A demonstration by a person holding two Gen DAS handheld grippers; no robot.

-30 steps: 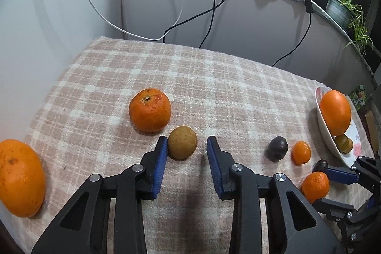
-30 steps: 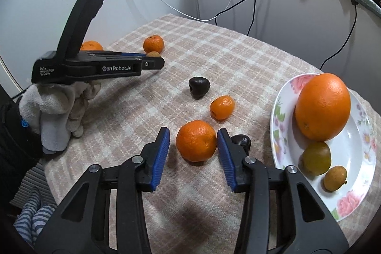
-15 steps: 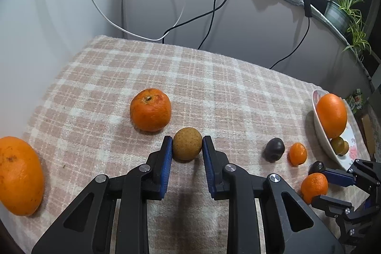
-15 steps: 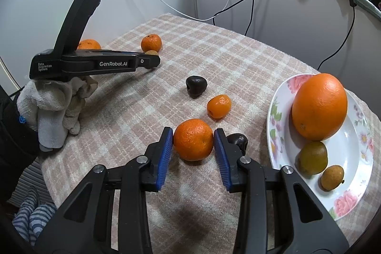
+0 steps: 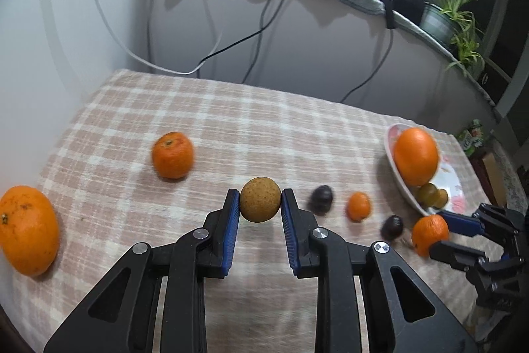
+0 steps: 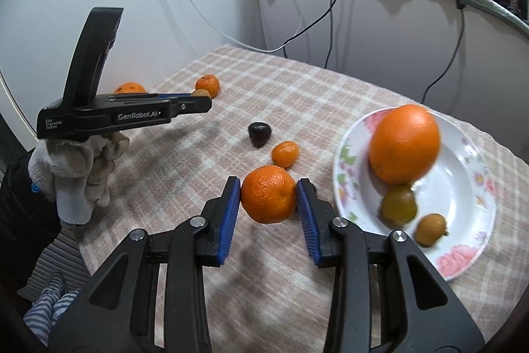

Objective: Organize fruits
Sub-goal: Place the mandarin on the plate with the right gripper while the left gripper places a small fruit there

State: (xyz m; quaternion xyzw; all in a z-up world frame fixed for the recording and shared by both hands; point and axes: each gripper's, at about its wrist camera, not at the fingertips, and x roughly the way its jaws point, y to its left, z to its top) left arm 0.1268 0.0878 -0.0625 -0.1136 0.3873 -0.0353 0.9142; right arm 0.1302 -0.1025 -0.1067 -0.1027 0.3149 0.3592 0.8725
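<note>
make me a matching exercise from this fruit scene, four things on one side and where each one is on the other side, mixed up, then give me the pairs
Things:
1. brown round fruit
2. mandarin
3. big orange
4. dark plum

Places:
A. on the flowered plate
B. clamped in the left gripper
C. loose on the checked tablecloth
D. clamped in the right gripper

Pairs: 1-B, 2-D, 3-A, 4-C

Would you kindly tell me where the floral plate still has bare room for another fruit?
The floral white plate is bare along its right half and near rim. Its left side is crowded: the large orange, a greenish-brown fruit and a small tan fruit cluster there.
</note>
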